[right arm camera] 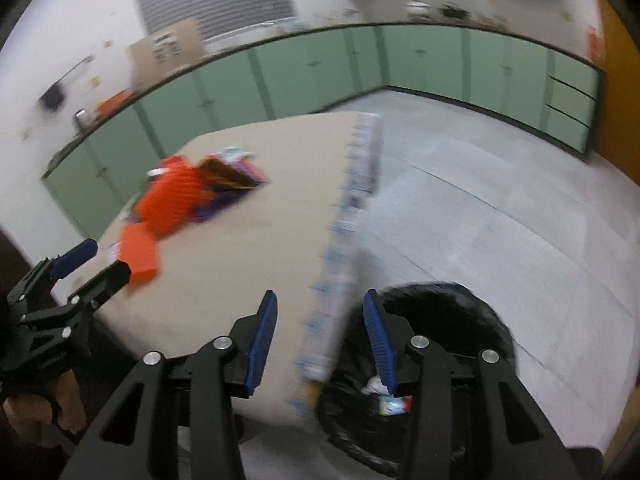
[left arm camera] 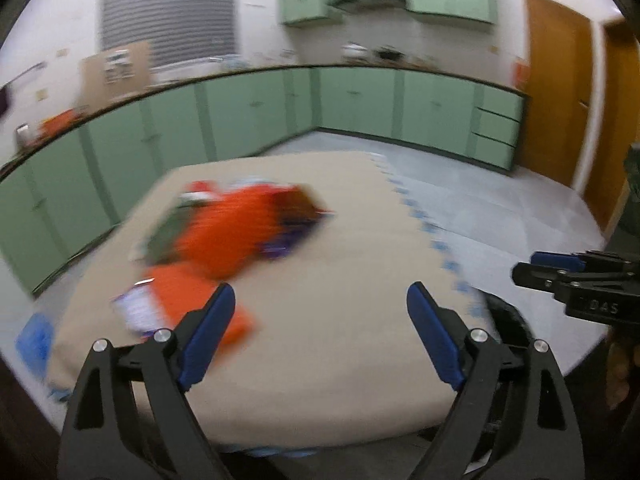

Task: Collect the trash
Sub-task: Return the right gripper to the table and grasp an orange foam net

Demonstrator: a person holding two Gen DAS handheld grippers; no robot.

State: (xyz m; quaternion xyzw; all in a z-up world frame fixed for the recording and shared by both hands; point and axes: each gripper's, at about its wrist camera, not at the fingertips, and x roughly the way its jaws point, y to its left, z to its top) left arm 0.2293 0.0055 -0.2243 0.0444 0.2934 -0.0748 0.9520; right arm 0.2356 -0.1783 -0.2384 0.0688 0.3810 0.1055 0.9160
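Note:
A blurred heap of trash lies on the beige table point(left arm camera: 340, 280): a big orange wrapper point(left arm camera: 228, 232), a purple wrapper point(left arm camera: 280, 246), an orange packet point(left arm camera: 188, 300) nearer me. The heap also shows in the right wrist view point(right arm camera: 176, 200). My left gripper point(left arm camera: 320, 300) is open and empty above the table's near part. My right gripper point(right arm camera: 320, 304) is open and empty over the table's right edge, above a black trash bag point(right arm camera: 440, 312) that holds some wrappers point(right arm camera: 392, 404). The right gripper shows in the left view point(left arm camera: 532, 268), the left gripper in the right view point(right arm camera: 104, 260).
Green cabinets point(left arm camera: 248, 108) run along the far walls under a cluttered counter. A wooden door point(left arm camera: 556, 96) stands at the right. The tablecloth's blue patterned hem point(right arm camera: 352, 200) hangs over the right edge. Grey floor point(right arm camera: 500, 200) lies to the right.

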